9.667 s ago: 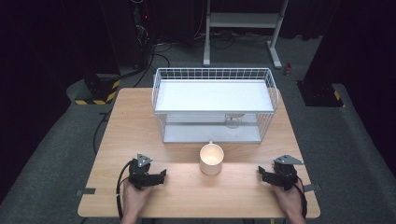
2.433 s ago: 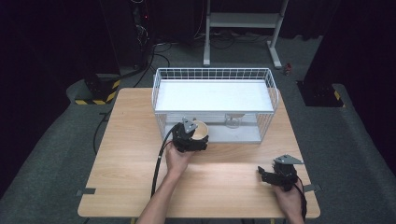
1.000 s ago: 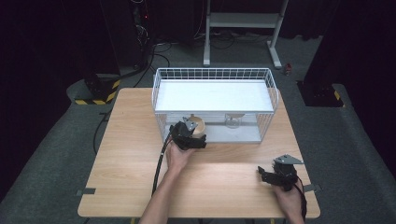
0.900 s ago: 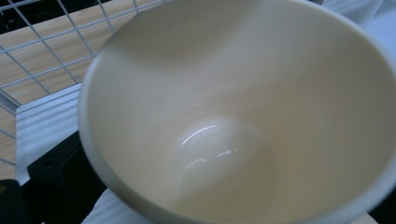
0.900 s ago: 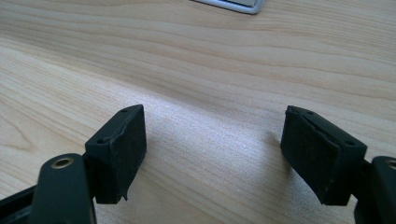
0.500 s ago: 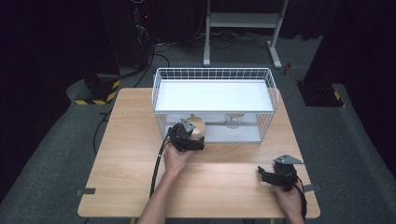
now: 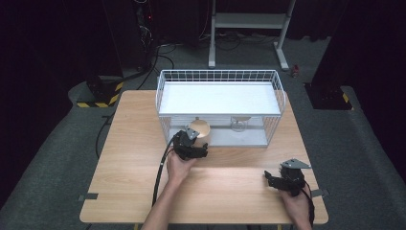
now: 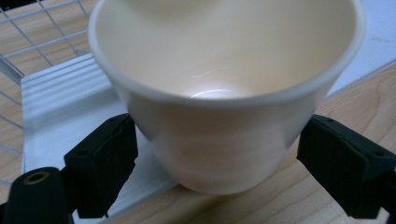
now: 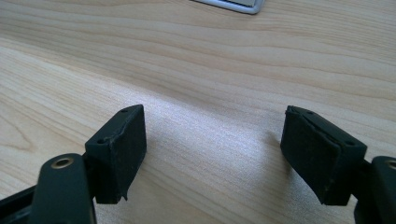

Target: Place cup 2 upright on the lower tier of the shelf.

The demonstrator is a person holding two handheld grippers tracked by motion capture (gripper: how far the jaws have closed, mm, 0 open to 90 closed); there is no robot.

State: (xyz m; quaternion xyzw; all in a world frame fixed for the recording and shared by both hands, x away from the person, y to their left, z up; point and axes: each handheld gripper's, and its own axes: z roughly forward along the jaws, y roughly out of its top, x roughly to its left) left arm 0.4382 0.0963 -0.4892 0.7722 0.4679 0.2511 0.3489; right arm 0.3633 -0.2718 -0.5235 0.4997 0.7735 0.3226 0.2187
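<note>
While the cream cup (image 8: 224, 107) sits between them, the left gripper's (image 8: 219, 163) closing fingers (image 8: 102, 163) stand just clear of its sides.

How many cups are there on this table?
1: a cream cup between the left gripper jaws, at the front edge of the wire rack. Others may be hidden.

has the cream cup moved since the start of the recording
Yes. The cream cup has gone from the open table near the front edge to the wire rack, at its lower shelf's front left.
</note>
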